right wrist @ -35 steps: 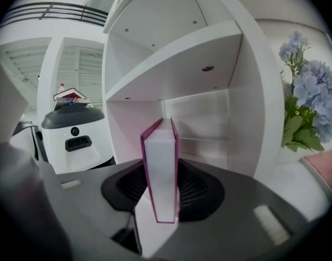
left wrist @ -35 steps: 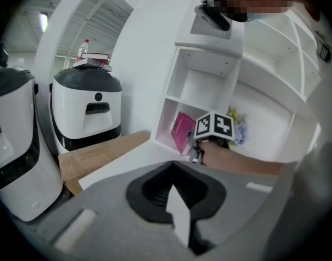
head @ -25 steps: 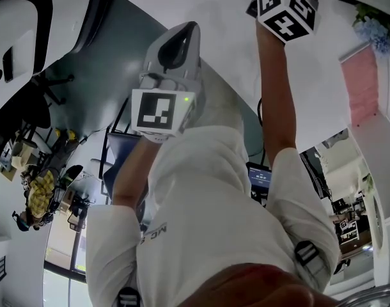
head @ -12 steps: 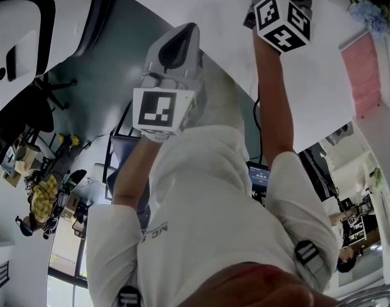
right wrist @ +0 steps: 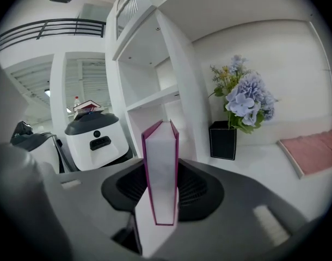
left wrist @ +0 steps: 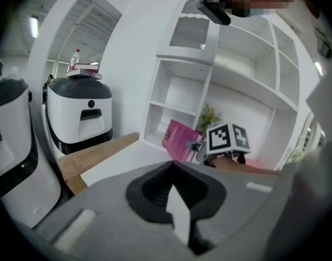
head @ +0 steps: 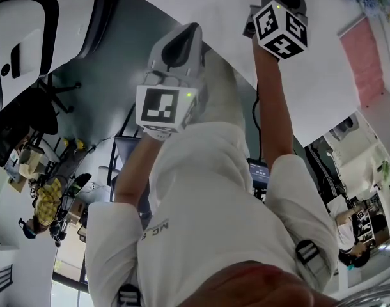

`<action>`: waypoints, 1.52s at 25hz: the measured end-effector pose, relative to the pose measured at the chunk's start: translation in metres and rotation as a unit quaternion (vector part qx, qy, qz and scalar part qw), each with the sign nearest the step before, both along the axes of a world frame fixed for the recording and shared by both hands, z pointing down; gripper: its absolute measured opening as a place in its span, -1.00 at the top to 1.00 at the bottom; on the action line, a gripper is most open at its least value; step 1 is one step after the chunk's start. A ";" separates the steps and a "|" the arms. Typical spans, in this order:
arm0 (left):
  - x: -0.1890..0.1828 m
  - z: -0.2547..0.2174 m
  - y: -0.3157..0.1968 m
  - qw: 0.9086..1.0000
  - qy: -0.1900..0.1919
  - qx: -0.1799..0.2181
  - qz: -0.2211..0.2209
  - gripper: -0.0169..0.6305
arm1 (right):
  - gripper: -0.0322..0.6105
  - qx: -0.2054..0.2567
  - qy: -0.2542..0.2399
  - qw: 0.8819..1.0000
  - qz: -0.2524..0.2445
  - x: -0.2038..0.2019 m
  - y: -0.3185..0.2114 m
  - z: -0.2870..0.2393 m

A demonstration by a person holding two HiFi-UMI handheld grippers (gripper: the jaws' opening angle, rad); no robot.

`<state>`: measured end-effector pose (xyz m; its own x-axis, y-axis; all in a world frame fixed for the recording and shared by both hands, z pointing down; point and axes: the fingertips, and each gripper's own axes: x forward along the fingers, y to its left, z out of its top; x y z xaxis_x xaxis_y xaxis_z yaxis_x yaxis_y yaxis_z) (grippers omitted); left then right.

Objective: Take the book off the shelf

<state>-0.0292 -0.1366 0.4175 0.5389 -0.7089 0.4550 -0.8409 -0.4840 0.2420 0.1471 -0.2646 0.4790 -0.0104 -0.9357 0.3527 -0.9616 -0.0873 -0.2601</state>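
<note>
Item: slim magenta-covered book with white pages (right wrist: 161, 165). Upright, page edges toward the camera, clamped between the pads of the right gripper (right wrist: 158, 213), whose jaws stand partway apart around it (white open-fronted shelf unit (right wrist: 155, 98) behind).
Left gripper (left wrist: 179, 219): jaws closed together, nothing held.
Nearby: blue flowers in a black square pot (right wrist: 223, 140), standing on the white surface.

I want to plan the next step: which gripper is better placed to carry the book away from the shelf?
Right. The right gripper is shut on the pink book; the left gripper is shut and empty.
</note>
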 end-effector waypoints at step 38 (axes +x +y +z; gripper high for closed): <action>-0.070 -0.132 0.085 0.997 0.063 0.043 0.018 0.94 | 0.47 0.004 0.029 0.994 -0.103 -0.054 0.230 -0.161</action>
<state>-0.0991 -0.0518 0.2856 0.6133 -0.7219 0.3204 -0.7885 -0.5363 0.3009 0.0928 -0.0350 0.3184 -0.1820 -0.9187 0.3505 -0.9722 0.1149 -0.2038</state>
